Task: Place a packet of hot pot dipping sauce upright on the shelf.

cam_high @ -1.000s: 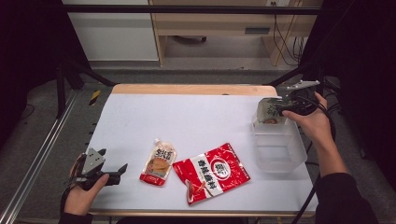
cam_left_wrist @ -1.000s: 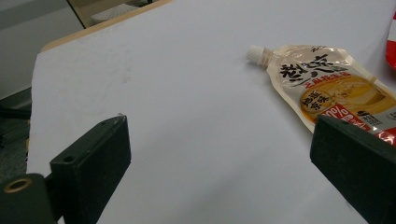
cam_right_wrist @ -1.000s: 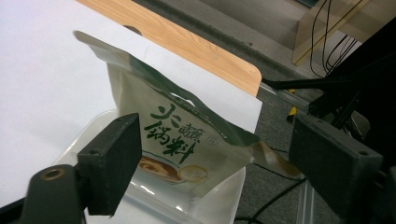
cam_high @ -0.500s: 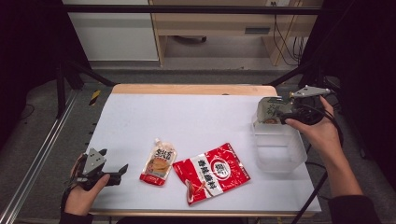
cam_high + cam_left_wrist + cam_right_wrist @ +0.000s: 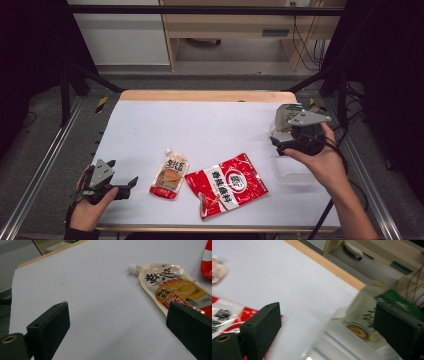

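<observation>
A green snack packet (image 5: 284, 118) stands tilted in the far end of a clear plastic bin (image 5: 296, 172) at the table's right edge. My right gripper (image 5: 286, 143) hovers over that bin, open; its jaws have just been opening and nothing is between them. In the right gripper view the green packet (image 5: 364, 322) lies beyond the right jaw, inside the clear bin (image 5: 329, 342). A beige spouted pouch (image 5: 170, 173) and a red bag (image 5: 226, 184) lie flat near the front. My left gripper (image 5: 127, 185) rests open at the front left, pointing at the beige pouch (image 5: 172, 287).
The white table top (image 5: 200, 125) has a wooden strip (image 5: 205, 95) along its far edge. Black frame bars and metal rails run down both sides. A corner of the red bag (image 5: 207, 257) shows at the right of the left gripper view.
My right hand has drawn back from the bin's far end toward the person and a little left. The green packet stays in the bin. The left hand has kept still.
</observation>
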Demonstrator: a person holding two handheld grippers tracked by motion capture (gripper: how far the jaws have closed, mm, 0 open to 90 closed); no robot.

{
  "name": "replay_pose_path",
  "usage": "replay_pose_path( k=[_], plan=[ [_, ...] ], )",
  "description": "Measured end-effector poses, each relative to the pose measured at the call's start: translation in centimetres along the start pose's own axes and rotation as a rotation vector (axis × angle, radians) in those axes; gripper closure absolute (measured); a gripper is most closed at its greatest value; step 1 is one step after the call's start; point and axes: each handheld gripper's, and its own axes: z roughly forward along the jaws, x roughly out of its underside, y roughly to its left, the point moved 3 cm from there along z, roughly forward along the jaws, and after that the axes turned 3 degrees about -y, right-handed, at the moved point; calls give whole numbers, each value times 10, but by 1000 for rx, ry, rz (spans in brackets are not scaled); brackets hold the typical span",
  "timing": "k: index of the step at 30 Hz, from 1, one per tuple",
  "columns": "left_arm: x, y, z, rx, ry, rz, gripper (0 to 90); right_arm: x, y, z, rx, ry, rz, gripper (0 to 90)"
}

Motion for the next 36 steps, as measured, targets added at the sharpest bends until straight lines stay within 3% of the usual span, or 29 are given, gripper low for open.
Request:
replay_pose_path(
  k=[9,16,24,29,36],
  plan=[
    [-2,-3,0,16,-10,-1,52,3,63,15,-105,-2,-49,103],
    [-4,-6,0,21,-9,13,52,9,110,40,-203,5,-33,200],
    [-3,-9,2,34,5,33,52,-20,165,72,-287,11,-28,346],
    [-3,-10,1,36,10,42,52,-33,194,100,-304,53,-31,443],
    [-3,-9,1,33,9,37,52,-37,218,141,-326,104,-8,562]
  ],
)
